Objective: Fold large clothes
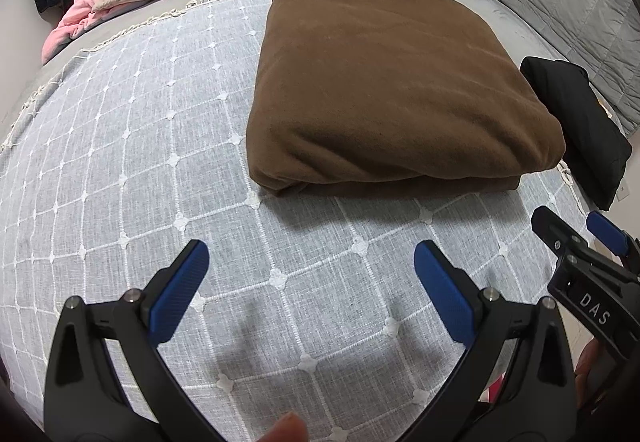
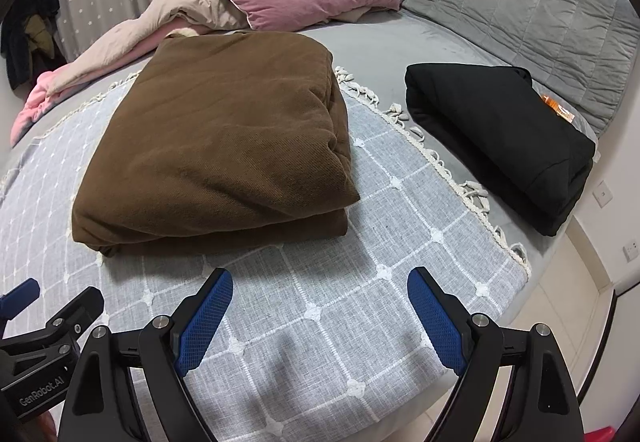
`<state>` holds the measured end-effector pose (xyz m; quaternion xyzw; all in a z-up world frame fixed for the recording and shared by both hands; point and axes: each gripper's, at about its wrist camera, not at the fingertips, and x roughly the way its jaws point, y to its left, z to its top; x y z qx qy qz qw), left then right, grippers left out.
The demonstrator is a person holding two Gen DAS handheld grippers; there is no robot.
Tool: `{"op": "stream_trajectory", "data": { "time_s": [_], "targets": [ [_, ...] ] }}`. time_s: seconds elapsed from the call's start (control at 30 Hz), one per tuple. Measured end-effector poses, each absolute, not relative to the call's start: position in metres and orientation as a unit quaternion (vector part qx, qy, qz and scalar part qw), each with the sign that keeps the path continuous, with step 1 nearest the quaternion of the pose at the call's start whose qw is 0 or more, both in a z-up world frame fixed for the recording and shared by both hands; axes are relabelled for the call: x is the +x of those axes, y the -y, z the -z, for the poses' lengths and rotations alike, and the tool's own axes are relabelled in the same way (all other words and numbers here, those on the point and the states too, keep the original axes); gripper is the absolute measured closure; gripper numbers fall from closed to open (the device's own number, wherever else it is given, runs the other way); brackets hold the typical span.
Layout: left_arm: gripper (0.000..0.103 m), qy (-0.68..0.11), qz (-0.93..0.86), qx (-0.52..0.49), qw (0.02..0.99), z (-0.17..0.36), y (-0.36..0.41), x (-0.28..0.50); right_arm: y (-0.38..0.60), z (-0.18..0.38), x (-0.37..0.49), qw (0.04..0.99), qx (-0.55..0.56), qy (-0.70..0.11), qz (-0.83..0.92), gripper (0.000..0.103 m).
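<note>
1. Brown fleece garment (image 2: pixel 216 145), folded into a thick rectangle, lies on the grey checked fringed throw (image 2: pixel 360 282) covering my bed.
2. My left tongs (image 1: pixel 310 278) hover over the throw, jaws apart, holding nothing.
3. My right tongs (image 2: pixel 320 306) likewise gape empty.
4. A folded black garment (image 2: pixel 500 137), perhaps a hoodie, sits well apart on the grey sheet.

Two wrist cameras sit side by side, angled down over a bed (image 1: pixel 120 145), close up. Both share the folded brown garment (image 1: pixel 392 89).
</note>
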<state>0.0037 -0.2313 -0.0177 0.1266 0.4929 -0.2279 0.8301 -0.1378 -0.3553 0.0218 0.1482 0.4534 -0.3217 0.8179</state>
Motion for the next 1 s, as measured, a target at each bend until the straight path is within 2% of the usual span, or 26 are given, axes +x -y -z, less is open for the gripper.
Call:
{"op": "stream_trajectory", "data": {
  "time_s": [1.0],
  "targets": [
    [0.001, -0.494, 0.232, 0.126, 0.828, 0.0179, 0.2357, 0.0001, 0.3558, -0.0209, -0.1379, 0.818, 0.149, -0.455, 0.32, 0.013]
  ]
}}
